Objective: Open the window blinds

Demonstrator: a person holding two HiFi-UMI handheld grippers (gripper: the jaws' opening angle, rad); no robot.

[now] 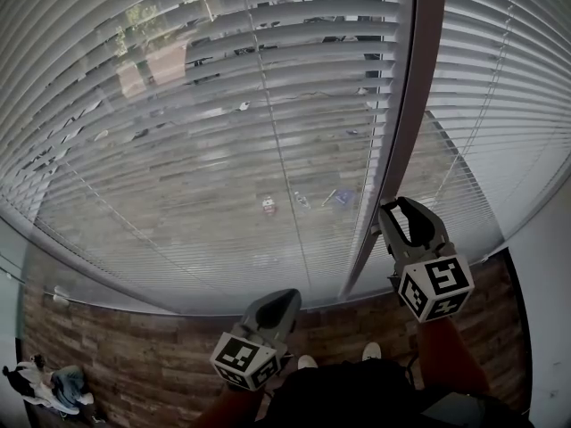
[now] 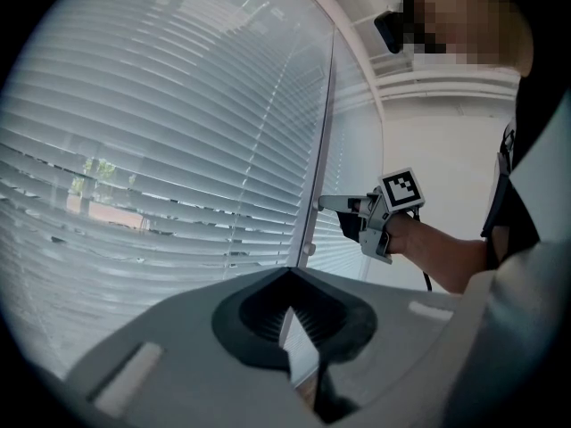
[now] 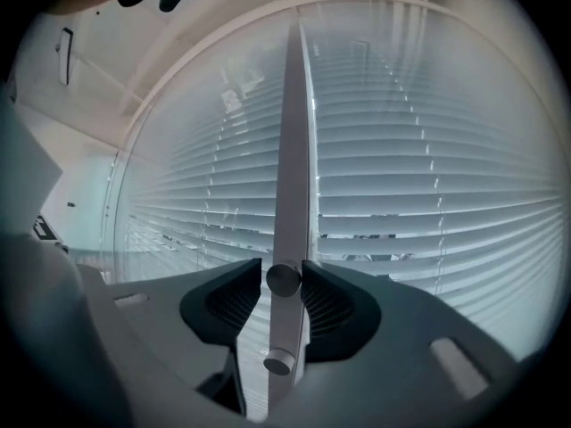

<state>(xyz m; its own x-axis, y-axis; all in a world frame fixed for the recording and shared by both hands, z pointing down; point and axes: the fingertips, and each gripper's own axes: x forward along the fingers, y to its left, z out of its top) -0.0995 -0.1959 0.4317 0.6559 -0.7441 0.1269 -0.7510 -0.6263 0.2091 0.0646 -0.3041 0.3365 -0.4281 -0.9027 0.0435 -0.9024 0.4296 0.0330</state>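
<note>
Blinds: the left panel (image 1: 223, 105) has its slats partly tilted, and the street shows through. The right panel (image 1: 500, 87) looks more nearly closed.
Mullion: the dark upright (image 1: 406, 132) between the two panels carries two small round knobs, one above the other.
Right claw: the right claw (image 1: 399, 212) is held level at the mullion with its jaws spread. They bracket the upper knob (image 3: 284, 279). One pad is against the knob and the other seems a sliver off, so it does not look clamped.
Lower knob: the lower knob (image 3: 278, 361) sits just beneath the claw, near its underside.
Left claw: the left claw (image 2: 289, 273) hangs low, well apart from the mullion. Its tips are pressed together with nothing between them.
Stage: probably mid-way through working the upper knob to tilt the slats, with the blinds only half opened.
Risk, slip: the knob is small and round. Twisting before both pads bite would likely spin the claw off it and leave the slats unmoved.
Risk, wrong knob: dipping the wrist could snag the lower knob instead.
Risk, direction: turning the wrong way would shut the slats.
Risk, contact: pushing in too far could knock the jaw tips on the mullion.
</note>
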